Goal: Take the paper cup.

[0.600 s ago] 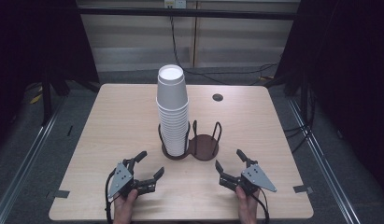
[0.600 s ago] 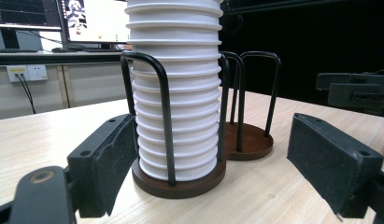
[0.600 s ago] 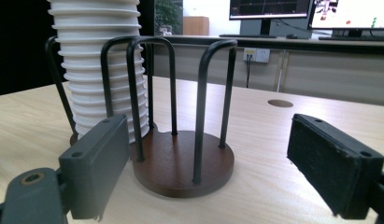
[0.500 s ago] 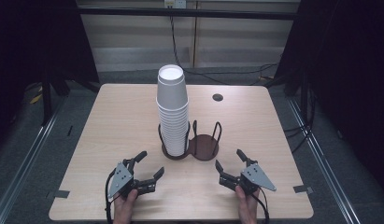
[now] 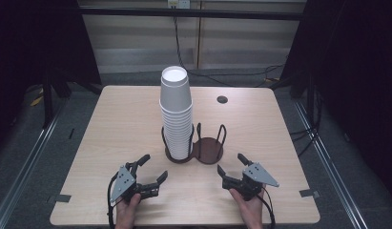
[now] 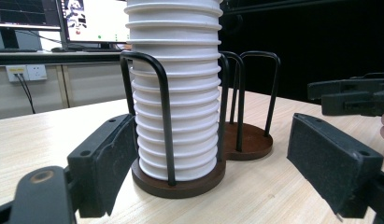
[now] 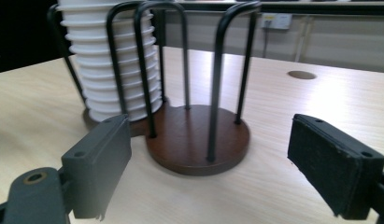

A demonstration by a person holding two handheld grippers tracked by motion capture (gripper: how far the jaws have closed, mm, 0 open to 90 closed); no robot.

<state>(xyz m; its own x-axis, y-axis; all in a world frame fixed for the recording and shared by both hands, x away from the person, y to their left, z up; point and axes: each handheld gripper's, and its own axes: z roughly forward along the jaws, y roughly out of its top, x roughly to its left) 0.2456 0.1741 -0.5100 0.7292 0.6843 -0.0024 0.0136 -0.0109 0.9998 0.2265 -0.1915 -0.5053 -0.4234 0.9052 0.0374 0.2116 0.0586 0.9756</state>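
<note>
Nothing has budged since a moment ago: both the left gripper (image 5: 148, 168) and right gripper (image 5: 230, 164) still sit with jaws wide open, holding nothing. The tall stack of white ribbed foam cups (image 6: 173, 88) stands straight ahead between the left jaws, inside the dark wooden two-ring wire cup holder (image 7: 199, 135), whose empty ring faces the right jaws, so I'd say the grab hasn't started

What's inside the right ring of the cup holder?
Nothing: the right ring shows bare brown base between its wires. The cup stack fills the left ring, covering that base.

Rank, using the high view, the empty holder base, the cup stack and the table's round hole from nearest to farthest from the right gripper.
1. Empty holder base, just ahead-left of the right gripper.
2. Cup stack, further left.
3. Round hole, near the far edge.
</note>
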